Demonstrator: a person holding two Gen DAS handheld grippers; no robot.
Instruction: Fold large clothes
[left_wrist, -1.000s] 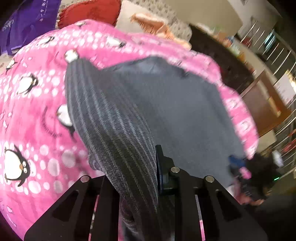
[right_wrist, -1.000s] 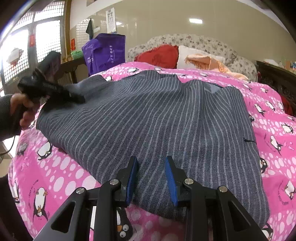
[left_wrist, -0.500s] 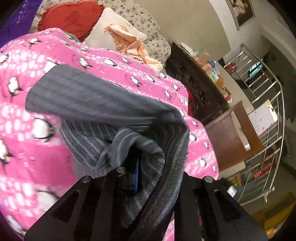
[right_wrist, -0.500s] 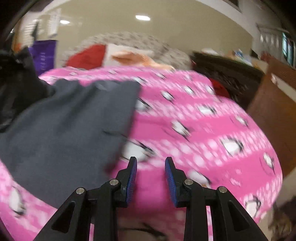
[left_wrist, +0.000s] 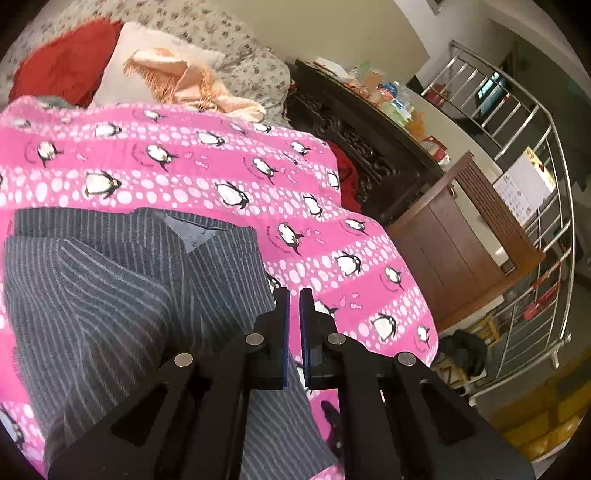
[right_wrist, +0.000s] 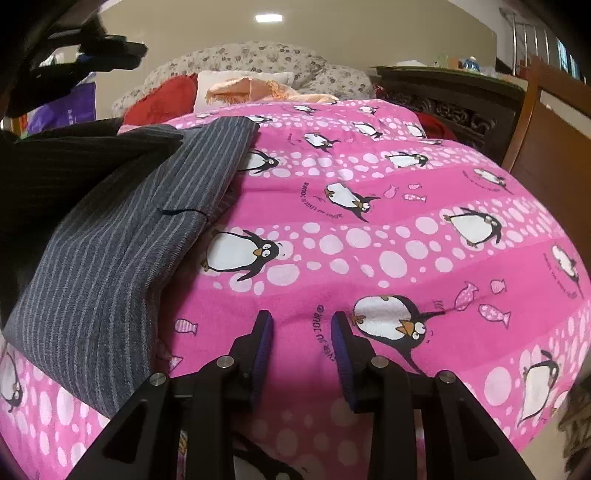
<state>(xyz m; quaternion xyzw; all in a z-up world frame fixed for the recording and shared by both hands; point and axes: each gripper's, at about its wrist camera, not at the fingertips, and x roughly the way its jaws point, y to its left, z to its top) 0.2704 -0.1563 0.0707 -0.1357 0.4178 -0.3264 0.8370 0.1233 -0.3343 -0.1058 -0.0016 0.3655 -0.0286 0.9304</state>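
Grey striped garment (right_wrist: 110, 236) lies folded on the left of the pink blanket (right_wrist: 369, 240). Left gripper (left_wrist: 291, 306) is pressed together, empty; right gripper (right_wrist: 301, 332) spread, empty. Next, I'd square the edges before folding again.

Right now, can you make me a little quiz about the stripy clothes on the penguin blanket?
1. True or false: the right gripper holds the grey striped garment.
2. What animal is printed on the pink blanket?
3. The left gripper is: A) wide open, B) shut with nothing between its pads, C) shut on a pillow.

Key: 1 false, it is open over bare blanket; 2 penguins; 3 B.
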